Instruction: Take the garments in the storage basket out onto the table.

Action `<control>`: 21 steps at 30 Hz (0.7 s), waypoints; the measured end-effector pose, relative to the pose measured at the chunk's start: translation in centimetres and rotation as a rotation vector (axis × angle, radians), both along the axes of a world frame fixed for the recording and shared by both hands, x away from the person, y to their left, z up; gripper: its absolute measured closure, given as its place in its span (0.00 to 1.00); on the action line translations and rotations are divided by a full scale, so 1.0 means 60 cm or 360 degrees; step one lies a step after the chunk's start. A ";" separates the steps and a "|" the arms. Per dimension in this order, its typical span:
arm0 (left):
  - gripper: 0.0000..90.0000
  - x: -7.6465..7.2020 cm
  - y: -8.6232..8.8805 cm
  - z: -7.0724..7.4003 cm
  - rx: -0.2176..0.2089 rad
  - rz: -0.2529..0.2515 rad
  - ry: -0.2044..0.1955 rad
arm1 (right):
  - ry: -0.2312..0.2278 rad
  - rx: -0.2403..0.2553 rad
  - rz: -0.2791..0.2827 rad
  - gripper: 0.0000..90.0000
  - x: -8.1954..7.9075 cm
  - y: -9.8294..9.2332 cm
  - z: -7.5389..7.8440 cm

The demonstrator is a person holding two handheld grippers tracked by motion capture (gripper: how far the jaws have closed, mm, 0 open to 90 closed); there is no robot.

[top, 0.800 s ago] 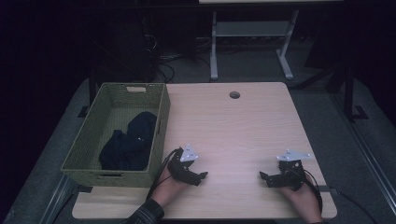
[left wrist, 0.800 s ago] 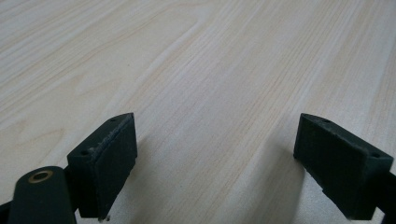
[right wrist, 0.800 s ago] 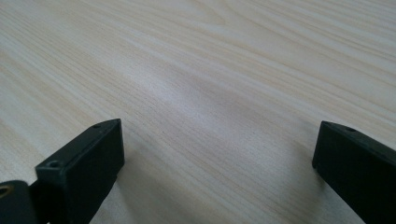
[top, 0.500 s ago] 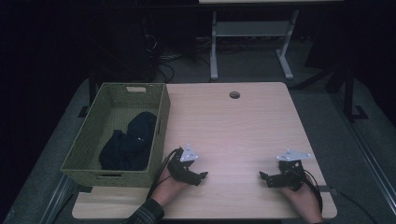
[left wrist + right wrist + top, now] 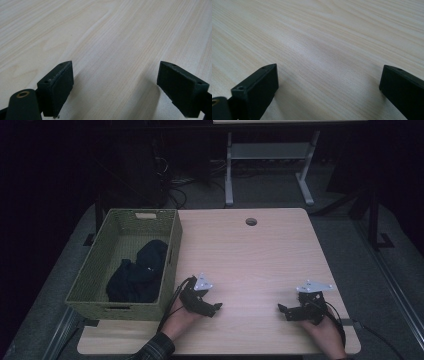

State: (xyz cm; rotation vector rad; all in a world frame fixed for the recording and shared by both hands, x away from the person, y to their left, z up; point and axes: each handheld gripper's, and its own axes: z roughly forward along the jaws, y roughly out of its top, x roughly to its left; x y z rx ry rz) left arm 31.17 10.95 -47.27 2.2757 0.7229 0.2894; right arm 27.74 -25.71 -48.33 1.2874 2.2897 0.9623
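**Inspector:** While both hands rest low at the near edge, the wooden table [image 5: 260, 255] carries little: a green woven basket [image 5: 95, 280] overhanging its left side, and inside it a dark bundle of clothing [image 5: 137, 275], heaped against the basket's near right wall.

**Assistant:** And the tongs?

**Inspector:** The left gripper [image 5: 216, 307] lies just beside the basket's near right corner, released, nothing between the pads, bare wood ahead in its own view. The right gripper [image 5: 281, 309] sits well apart toward the table's right side, likewise released and empty.

**Assistant:** Risks from here?

**Inspector:** In my judgement, three. The clothing sits deep below the rim, so a reach from the left could catch the basket wall and push the overhanging basket further off the table. The fabric is dark and bunched; a shallow pinch may take one fold and drag the rest. The trailing cable [image 5: 172, 302] near the basket corner could snag on lifting.
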 end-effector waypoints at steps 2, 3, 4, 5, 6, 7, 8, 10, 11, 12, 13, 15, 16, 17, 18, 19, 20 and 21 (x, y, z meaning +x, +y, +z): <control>0.15 0.000 0.000 0.002 -0.0004 0.0000 0.0001 | 0.0000 -0.0001 0.0000 0.02 0.000 0.000 0.000; 0.15 0.000 -0.001 0.005 -0.0008 0.0000 0.0004 | 0.0000 0.0000 0.0000 0.02 0.000 0.000 0.000; 0.15 0.000 -0.001 0.005 -0.0008 0.0000 0.0004 | 0.0000 0.0000 0.0000 0.02 0.000 0.000 0.000; 0.15 0.000 0.000 0.007 -0.0005 -0.0004 0.0002 | 0.0000 0.0000 0.0000 0.02 0.000 0.000 0.000; 0.15 0.000 0.001 0.010 -0.0010 0.0001 0.0006 | 0.0001 0.0000 0.0000 0.02 0.000 0.000 0.000; 0.15 0.000 0.001 0.010 -0.0010 0.0001 0.0006 | -0.0001 0.0000 0.0000 0.02 0.000 0.000 0.000; 0.15 0.000 0.001 0.011 -0.0002 0.0006 0.0007 | -0.0001 0.0000 0.0000 0.02 0.000 0.000 0.000; 0.15 0.001 0.001 0.014 0.0005 0.0020 -0.0002 | -0.0001 0.0000 0.0000 0.02 0.000 0.000 0.000; 0.15 0.002 0.001 0.016 0.0002 0.0024 -0.0003 | 0.0000 0.0000 0.0000 0.02 0.000 0.000 0.000; 0.15 0.002 0.002 0.018 -0.0006 0.0026 0.0005 | 0.0000 0.0000 0.0000 0.02 0.000 0.000 0.000; 0.15 0.002 0.002 0.019 -0.0009 0.0030 0.0005 | 0.0000 0.0000 0.0000 0.02 0.000 0.000 0.000; 0.15 0.004 0.003 0.019 -0.0024 0.0029 0.0024 | -0.0001 0.0000 0.0000 0.02 0.000 0.000 0.000; 0.15 0.004 0.003 0.019 -0.0024 0.0029 0.0024 | -0.0001 0.0000 0.0000 0.02 0.000 0.000 0.000; 0.15 0.006 0.004 0.019 -0.0039 0.0033 0.0044 | -0.0001 0.0001 -0.0001 0.02 0.000 0.000 0.000; 0.15 0.006 0.004 0.019 -0.0039 0.0033 0.0044 | -0.0001 0.0001 -0.0001 0.02 0.000 0.000 0.000; 0.15 0.007 0.005 0.020 -0.0042 0.0037 0.0038 | 0.0000 0.0000 0.0000 0.02 0.000 0.000 0.000; 0.15 0.007 0.005 0.023 -0.0054 0.0041 0.0044 | 0.0000 0.0001 -0.0001 0.02 0.000 0.000 0.000; 0.15 0.007 0.005 0.023 -0.0054 0.0041 0.0044 | 0.0000 0.0001 -0.0001 0.02 0.000 0.000 0.000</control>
